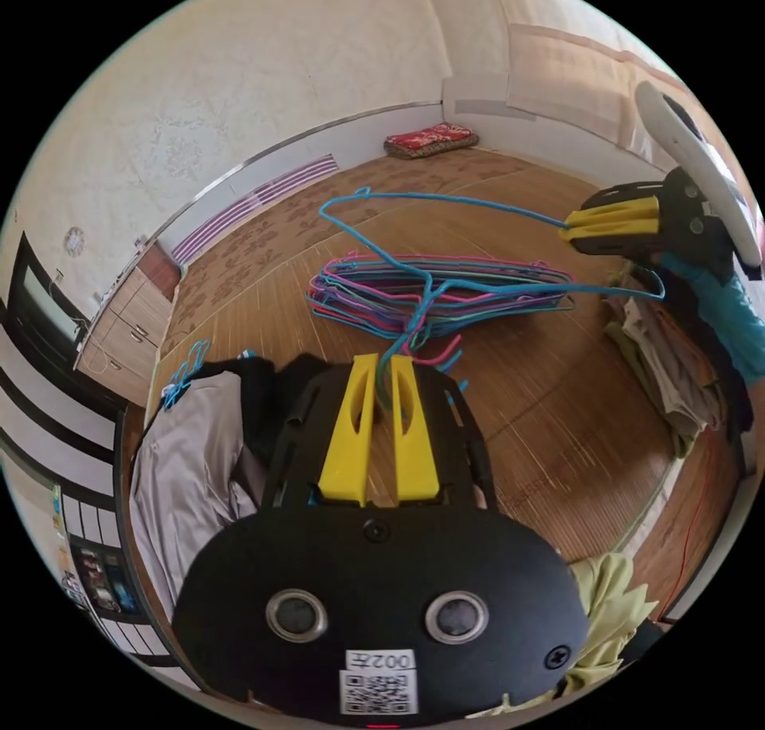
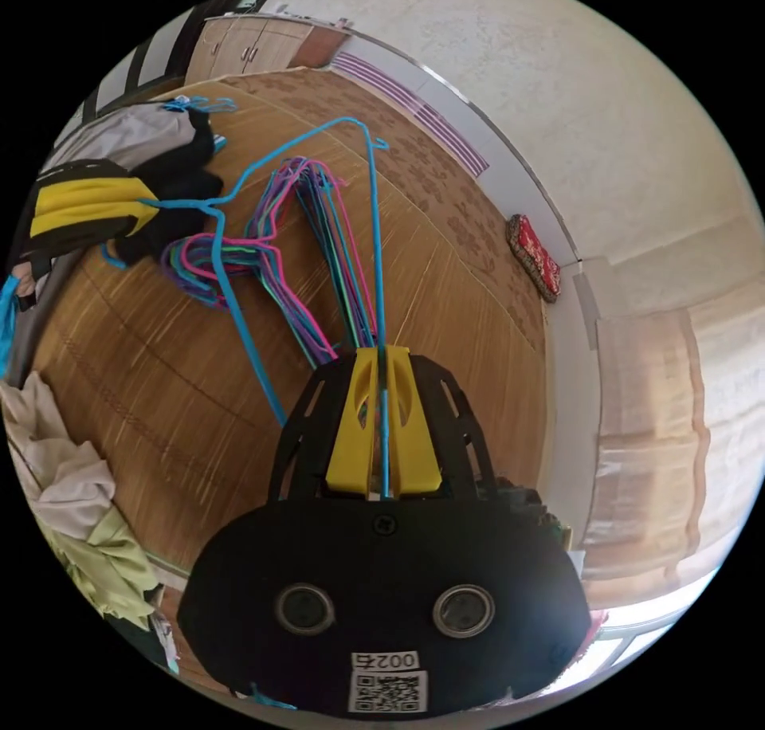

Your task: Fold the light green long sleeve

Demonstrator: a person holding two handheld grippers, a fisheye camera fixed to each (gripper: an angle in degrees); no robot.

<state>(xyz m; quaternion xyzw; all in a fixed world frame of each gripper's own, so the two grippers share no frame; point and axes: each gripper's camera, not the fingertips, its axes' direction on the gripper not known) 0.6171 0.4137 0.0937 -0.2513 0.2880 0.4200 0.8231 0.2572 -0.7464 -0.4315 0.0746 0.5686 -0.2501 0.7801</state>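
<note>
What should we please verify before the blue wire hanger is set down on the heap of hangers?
1. Left hand-held gripper shut on the blue wire hanger: ok.
2. Right hand-held gripper shut on the same hanger: ok.
3. Hanger free of clothing: ok, bare wire.
4. Heap of coloured wire hangers lies below on the wooden floor: ok.
5. Light green long-sleeved garment within reach: cannot tell.
6. Garment laid flat: not ok, crumpled.

Left gripper view: above wooden floor (image 1: pixel 518 411), facing wall corner, close over hanger pile (image 1: pixel 430 292). Right gripper view: opposite side, rolled, looking across the pile (image 2: pixel 303 236). Shared: floor, pile, blue hanger (image 1: pixel 478 236), red cushion (image 1: pixel 430 139).
</note>
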